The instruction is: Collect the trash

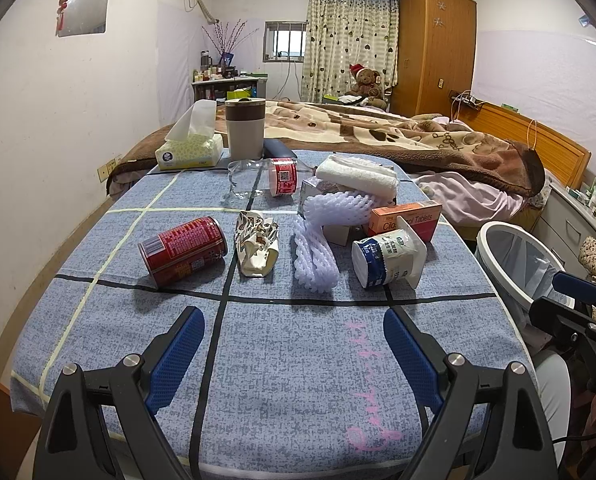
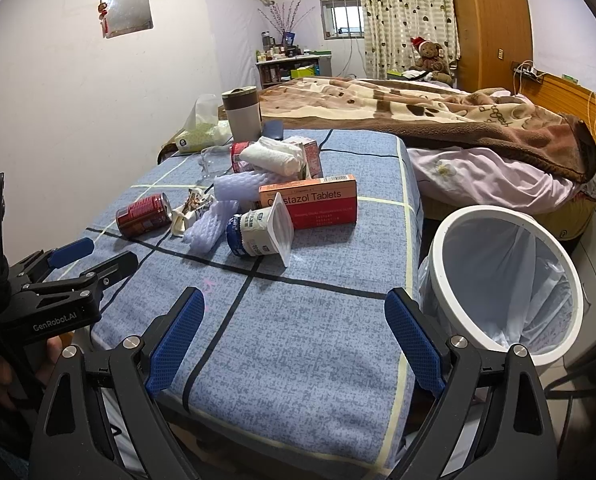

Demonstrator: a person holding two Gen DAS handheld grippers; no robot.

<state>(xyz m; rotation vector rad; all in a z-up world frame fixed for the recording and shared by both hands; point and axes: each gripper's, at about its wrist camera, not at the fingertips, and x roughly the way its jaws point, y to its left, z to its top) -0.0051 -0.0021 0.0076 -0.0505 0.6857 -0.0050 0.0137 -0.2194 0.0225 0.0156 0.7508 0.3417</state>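
Trash lies on the blue checked tablecloth [image 1: 298, 360]: a red can [image 1: 183, 250] on its side, a crumpled wrapper [image 1: 256, 247], white foam fruit netting [image 1: 316, 256], a tipped yogurt cup [image 1: 386, 258], an orange tablet box [image 1: 404, 220] and an empty plastic bottle [image 1: 263, 178]. A white bin [image 2: 506, 280] with a liner stands right of the table. My left gripper [image 1: 293, 354] is open and empty over the near table edge. My right gripper [image 2: 293, 340] is open and empty, near the table's front right corner beside the bin.
A tissue box [image 1: 189, 152], a lidded grey cup [image 1: 245, 128] and a rolled white towel [image 1: 358, 178] stand at the table's far end. A bed with a brown blanket [image 1: 418, 136] lies behind. The wall runs along the left.
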